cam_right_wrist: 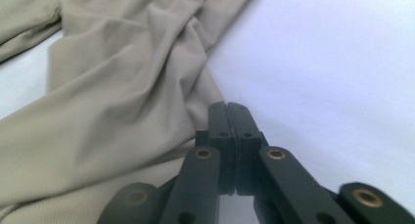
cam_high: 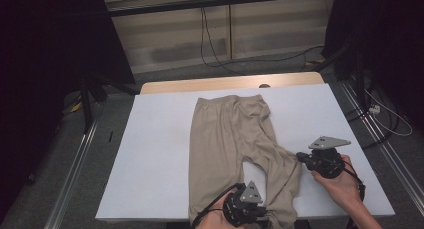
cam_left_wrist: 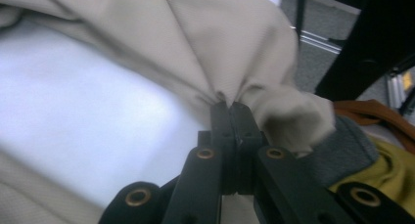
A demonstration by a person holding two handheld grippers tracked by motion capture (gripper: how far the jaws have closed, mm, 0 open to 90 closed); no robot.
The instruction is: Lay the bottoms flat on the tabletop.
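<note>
Beige trousers (cam_high: 225, 134) lie flat on the white table (cam_high: 155, 144), waistband far, legs toward me. At the table's front edge my left gripper (cam_high: 260, 212) is shut on the hem of the right-hand leg. In the left gripper view the cloth (cam_left_wrist: 195, 38) puckers where the closed jaws (cam_left_wrist: 229, 106) pinch it. My right gripper (cam_high: 300, 156) sits at the outer edge of that same leg, jaws closed. In the right gripper view the cloth's edge (cam_right_wrist: 112, 87) runs into the tips of the right gripper (cam_right_wrist: 227, 106), and a ridge of fabric leads toward them.
A wooden strip (cam_high: 225, 83) borders the table's far edge. Black cables (cam_high: 210, 49) trail on the floor behind, and dark stands (cam_high: 90, 94) flank the table. White tabletop spreads left of the trousers and right of the waistband.
</note>
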